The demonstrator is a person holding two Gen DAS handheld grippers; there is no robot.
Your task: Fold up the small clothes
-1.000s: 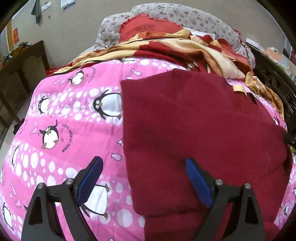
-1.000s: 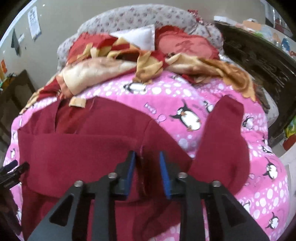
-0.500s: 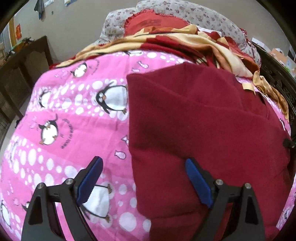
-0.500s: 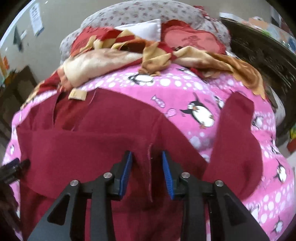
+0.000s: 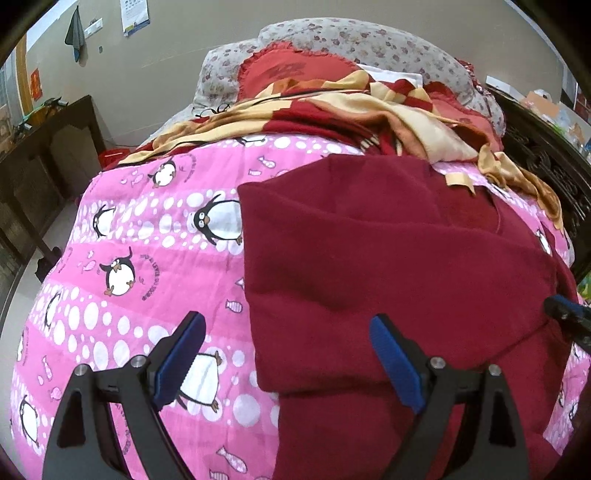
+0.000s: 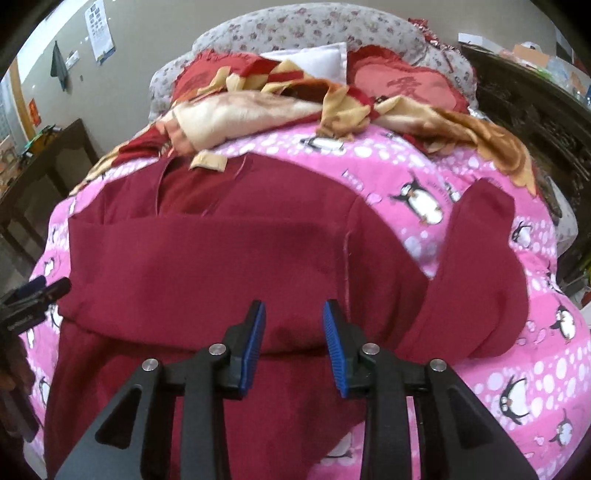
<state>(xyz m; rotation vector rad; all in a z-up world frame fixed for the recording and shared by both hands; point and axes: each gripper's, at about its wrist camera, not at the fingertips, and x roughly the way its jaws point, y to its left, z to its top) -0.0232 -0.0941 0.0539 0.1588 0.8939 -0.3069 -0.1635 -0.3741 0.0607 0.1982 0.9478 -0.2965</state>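
While over the maroon garment (image 5: 388, 258), left tongs (image 5: 288, 362) wide, right tongs (image 6: 294, 345) narrow, both empty.

Little can be read. In the right wrist view, the red heart-shaped cushion (image 6: 410, 88) at the upper right of the frame bears one large Chinese character that looks like 爱. In the left wrist view, curved lettering runs beside a penguin on the pink penguin quilt (image 5: 155, 275) at left centre, but it is too small and warped to make out. The wall calendar (image 5: 135, 14) at the upper left shows rows of print, also illegible, as is the red paper sign (image 5: 36, 85) at the far left.
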